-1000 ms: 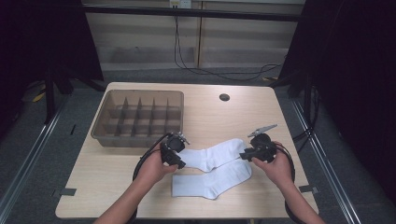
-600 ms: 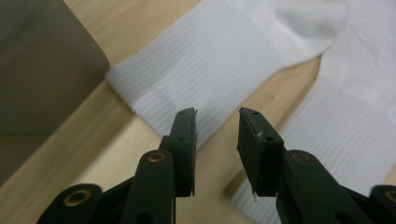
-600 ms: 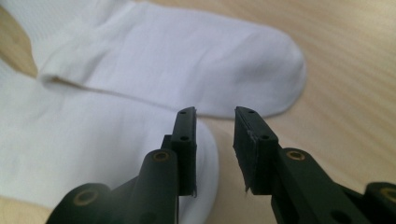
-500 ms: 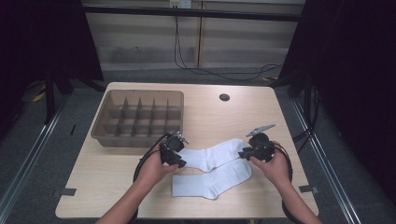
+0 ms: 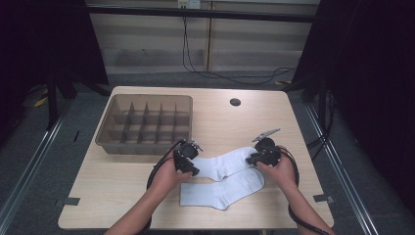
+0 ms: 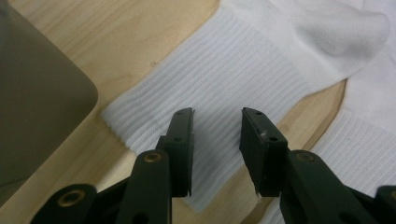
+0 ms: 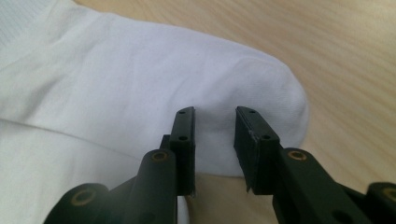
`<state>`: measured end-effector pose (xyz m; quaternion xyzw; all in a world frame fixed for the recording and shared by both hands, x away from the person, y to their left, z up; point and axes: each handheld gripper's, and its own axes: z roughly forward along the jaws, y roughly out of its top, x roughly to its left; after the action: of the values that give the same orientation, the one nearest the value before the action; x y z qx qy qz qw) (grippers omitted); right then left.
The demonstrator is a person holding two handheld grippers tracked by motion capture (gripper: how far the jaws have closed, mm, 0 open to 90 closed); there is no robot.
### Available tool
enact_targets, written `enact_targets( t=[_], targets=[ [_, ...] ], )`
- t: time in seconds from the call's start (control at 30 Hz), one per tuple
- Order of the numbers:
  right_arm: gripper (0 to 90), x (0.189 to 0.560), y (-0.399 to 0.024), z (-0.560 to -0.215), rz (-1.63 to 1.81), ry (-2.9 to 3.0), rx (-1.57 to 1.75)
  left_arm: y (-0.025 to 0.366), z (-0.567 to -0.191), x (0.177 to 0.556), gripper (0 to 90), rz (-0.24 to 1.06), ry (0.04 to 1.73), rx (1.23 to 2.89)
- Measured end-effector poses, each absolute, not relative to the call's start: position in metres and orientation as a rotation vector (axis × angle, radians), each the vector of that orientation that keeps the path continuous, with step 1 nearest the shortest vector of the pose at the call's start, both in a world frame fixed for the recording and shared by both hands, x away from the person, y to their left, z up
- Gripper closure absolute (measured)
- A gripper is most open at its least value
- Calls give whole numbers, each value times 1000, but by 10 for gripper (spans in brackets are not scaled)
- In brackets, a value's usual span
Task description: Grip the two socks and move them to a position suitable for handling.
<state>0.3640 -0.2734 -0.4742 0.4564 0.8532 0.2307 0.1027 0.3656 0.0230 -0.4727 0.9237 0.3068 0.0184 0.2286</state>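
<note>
Two white socks lie crossed on the wooden table, the upper sock (image 5: pixel 226 163) over the lower sock (image 5: pixel 220 193). My left gripper (image 5: pixel 192 168) hovers at the upper sock's ribbed cuff (image 6: pixel 224 74). Its jaws have just been opening and stand apart over the cuff without pressing it (image 6: pixel 217 116). My right gripper (image 5: pixel 254 159) is at the same sock's toe (image 7: pixel 196 74), open, with its jaws a little above the fabric (image 7: pixel 214 114). The lower sock's cuff (image 6: pixel 364 154) shows at the right edge of the left gripper view.
A brown divided tray (image 5: pixel 147 97) stands at the back left, its corner (image 6: pixel 37 102) close to my left gripper. A small dark round hole (image 5: pixel 235 102) sits near the table's far edge. Bare wood lies to the right of the toe (image 7: pixel 336 70).
My right gripper has edged a little down and in toward the sock's toe. The left hand and both socks have stayed in place.
</note>
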Motion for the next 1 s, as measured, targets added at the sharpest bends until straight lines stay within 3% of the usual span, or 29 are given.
enact_targets(
  t=[0.3,0.5,0.7,0.83,1.0],
  targets=[
    [671,360,-289,-465,662,2468,1384,26,-460,372,595,136,880,2536],
    [674,365,-286,-474,642,2483,1380,24,-471,375,575,114,909,2555],
    [849,369,-280,-472,618,2510,1404,17,-470,376,683,158,900,2631],
    [882,372,-276,-471,601,2528,1407,13,-470,376,798,185,873,2673],
    [885,373,-275,-471,611,2523,1428,11,-469,376,830,171,886,2687]
  ],
)
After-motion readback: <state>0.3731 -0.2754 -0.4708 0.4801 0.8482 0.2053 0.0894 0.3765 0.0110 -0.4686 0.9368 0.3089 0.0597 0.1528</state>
